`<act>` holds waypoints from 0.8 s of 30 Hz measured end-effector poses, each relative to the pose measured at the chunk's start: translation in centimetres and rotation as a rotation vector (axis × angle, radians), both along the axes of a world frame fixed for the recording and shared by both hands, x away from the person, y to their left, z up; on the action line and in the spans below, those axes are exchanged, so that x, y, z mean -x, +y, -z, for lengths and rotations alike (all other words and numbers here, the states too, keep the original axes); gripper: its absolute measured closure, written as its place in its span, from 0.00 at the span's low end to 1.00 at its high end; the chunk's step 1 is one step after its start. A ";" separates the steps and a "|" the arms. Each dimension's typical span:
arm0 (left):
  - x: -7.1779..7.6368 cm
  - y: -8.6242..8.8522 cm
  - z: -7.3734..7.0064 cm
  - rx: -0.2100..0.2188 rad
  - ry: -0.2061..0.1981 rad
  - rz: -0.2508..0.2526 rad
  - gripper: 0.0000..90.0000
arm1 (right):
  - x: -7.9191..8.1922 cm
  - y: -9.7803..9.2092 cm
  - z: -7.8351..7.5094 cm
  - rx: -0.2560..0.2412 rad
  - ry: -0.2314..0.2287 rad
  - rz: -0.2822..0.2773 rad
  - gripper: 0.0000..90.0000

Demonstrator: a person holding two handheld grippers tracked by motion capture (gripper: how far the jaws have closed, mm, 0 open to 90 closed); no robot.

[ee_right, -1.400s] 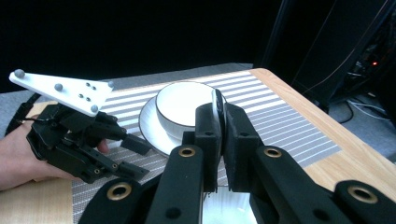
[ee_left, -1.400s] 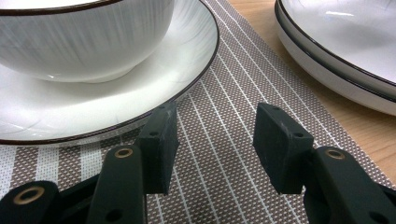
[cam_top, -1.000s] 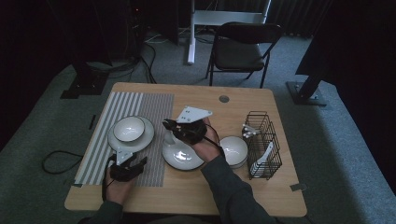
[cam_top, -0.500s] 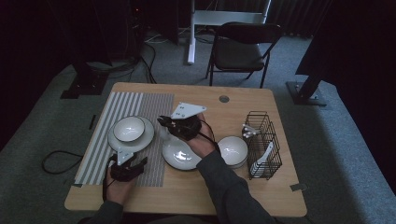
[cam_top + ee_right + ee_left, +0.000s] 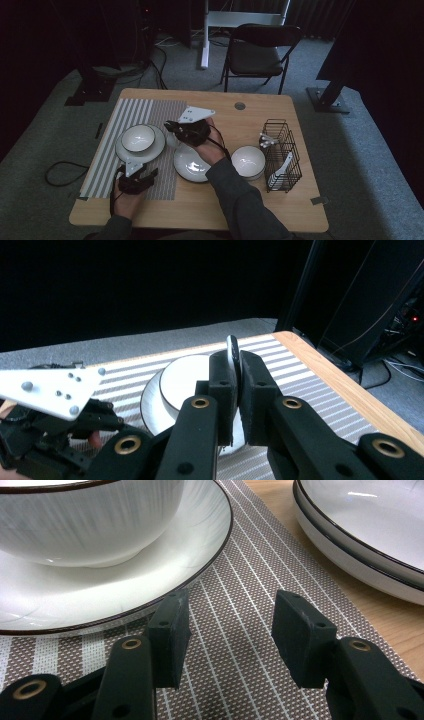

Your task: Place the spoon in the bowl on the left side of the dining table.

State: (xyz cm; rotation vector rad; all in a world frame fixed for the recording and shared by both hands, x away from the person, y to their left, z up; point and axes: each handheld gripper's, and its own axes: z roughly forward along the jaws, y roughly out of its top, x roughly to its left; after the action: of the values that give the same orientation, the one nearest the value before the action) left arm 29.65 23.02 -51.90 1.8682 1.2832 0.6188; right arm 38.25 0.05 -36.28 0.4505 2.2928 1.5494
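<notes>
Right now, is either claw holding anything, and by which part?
The right claw pinches a thin dark-rimmed piece by its edge; what it is cannot be told. The left claw is open, empty.

No legible text, labels, brands or nos. on any dishes, mat, rack or table.

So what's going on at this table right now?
A person is setting out dishes with two handheld grippers. The right gripper is shut on a thin white piece with a dark rim, probably a spoon, held above the mat near the bowl on its plate. The left gripper rests open on the mat, holding nothing.
</notes>
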 end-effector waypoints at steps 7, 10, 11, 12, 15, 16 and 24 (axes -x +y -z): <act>0.0 0.0 0.0 -0.001 0.000 0.003 0.56 | -0.7 1.1 0.0 -0.001 0.003 -0.006 0.95; 0.0 0.0 0.0 -0.002 0.002 0.003 0.56 | -1.0 1.3 0.3 -0.002 0.011 -0.006 0.95; 0.0 0.0 0.0 -0.002 0.003 0.003 0.56 | -1.1 1.4 0.4 -0.004 0.014 -0.005 0.95; 0.0 0.0 0.0 -0.002 0.003 0.004 0.56 | -1.3 1.4 0.5 -0.007 0.015 -0.003 0.95; 0.0 0.0 0.0 -0.001 0.005 0.004 0.56 | -1.6 1.6 0.8 -0.014 0.024 0.003 0.95; 0.0 0.0 0.0 0.000 0.006 0.004 0.56 | -1.7 1.6 0.9 -0.012 0.025 0.005 0.95; -0.1 0.0 0.0 0.004 0.009 0.004 0.56 | -2.3 1.8 1.3 -0.023 0.033 0.014 0.95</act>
State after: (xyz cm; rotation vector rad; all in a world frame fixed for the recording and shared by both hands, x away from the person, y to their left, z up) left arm 29.70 23.01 -51.92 1.8719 1.2850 0.6056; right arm 40.60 1.88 -37.59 0.5005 2.2933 1.5739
